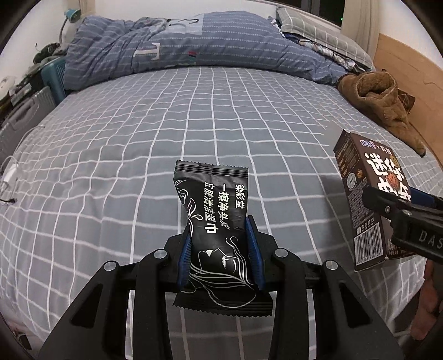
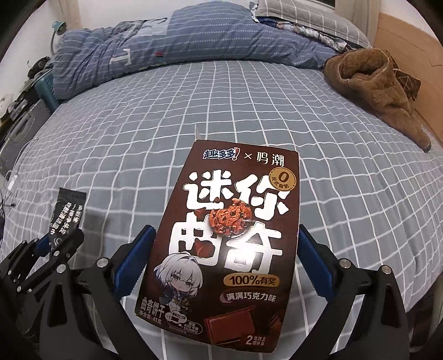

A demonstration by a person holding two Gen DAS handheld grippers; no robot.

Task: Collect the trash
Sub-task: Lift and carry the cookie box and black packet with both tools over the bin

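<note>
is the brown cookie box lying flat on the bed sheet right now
No, the brown cookie box is clamped between the blue pads of the right claw and held up above the checked bed sheet.

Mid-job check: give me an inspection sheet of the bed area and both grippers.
Surface: bed sheet, grey with a white grid, bare in the middle.
Job's things: black wet-wipe packet and brown cookie box, both lifted off the sheet.
Clutter: brown fleece garment at the right edge; blue quilt and pillow at the far end.
Grippers: left gripper shut on the packet; right gripper shut on the box.
Cables: white cable at the sheet's left edge.
Surroundings: cluttered bedside at left, lamp, wooden board at right.
</note>
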